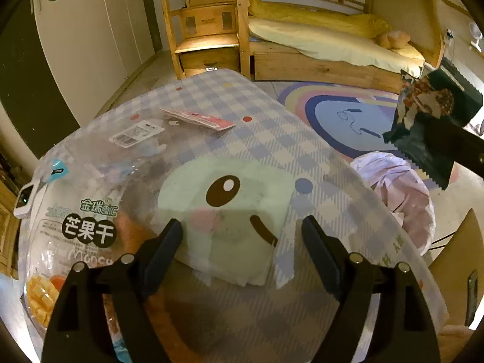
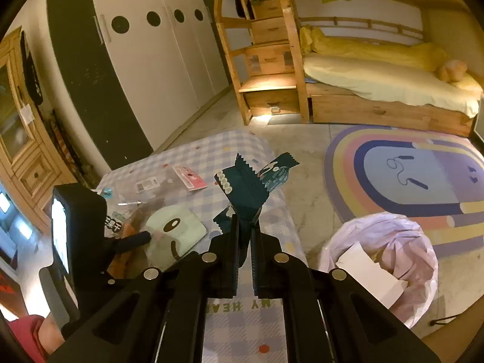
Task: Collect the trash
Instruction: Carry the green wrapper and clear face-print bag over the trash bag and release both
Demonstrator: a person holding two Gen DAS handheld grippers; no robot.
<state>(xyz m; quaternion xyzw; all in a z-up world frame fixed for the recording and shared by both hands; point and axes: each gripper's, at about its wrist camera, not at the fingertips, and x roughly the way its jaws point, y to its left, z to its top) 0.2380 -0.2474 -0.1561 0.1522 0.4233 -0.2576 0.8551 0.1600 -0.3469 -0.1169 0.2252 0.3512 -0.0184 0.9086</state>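
Note:
My right gripper [image 2: 245,227] is shut on a dark teal snack wrapper [image 2: 246,186] and holds it above the table's right edge; the wrapper also shows in the left wrist view [image 1: 423,127]. My left gripper [image 1: 242,236] is open, low over a pale green card with a cartoon face [image 1: 220,211] that lies on the checked tablecloth [image 1: 272,139]. A clear dried-mango bag [image 1: 81,220] lies to its left. A pink-and-white wrapper [image 1: 199,118] and a barcode label [image 1: 136,133] lie farther back. A bin lined with a pink bag [image 2: 384,260] stands on the floor right of the table.
A white paper [image 2: 369,275] lies in the bin. A rainbow rug [image 2: 417,175] covers the floor beyond it. A wooden bunk bed [image 2: 378,84] with drawer steps [image 2: 269,60] stands at the back, white wardrobes [image 2: 157,60] to the left.

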